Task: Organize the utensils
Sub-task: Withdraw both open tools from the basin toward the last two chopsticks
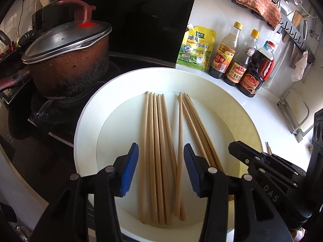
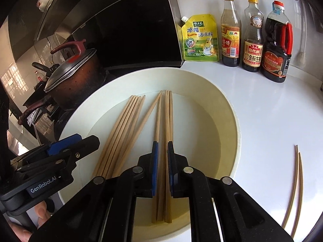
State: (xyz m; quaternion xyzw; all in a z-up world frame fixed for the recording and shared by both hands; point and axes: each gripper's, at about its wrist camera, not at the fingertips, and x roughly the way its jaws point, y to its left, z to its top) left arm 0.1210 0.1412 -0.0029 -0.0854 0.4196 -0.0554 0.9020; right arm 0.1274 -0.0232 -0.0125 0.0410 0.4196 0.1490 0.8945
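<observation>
A wide white basin (image 1: 86,121) (image 2: 232,111) holds several wooden chopsticks in two loose groups, a left group (image 1: 155,141) (image 2: 125,125) and a right group (image 1: 193,121) (image 2: 168,111). My left gripper (image 1: 160,147) (image 2: 88,139) hangs open over the left group; the sticks lie below its blue pads (image 1: 129,167), untouched. My right gripper (image 2: 162,143) (image 1: 236,145) hovers over the right group, its pads almost together with only a slim gap. The sticks show through that gap, lying on the basin floor. Two more chopsticks (image 2: 296,181) (image 1: 268,150) lie on the white counter right of the basin.
A scorched lidded pot (image 1: 70,60) (image 2: 74,76) sits on the stove left of the basin. A yellow seasoning pouch (image 1: 196,48) (image 2: 199,38) and three sauce bottles (image 1: 238,56) (image 2: 252,34) line the back wall. A wire rack (image 1: 296,117) stands at the right.
</observation>
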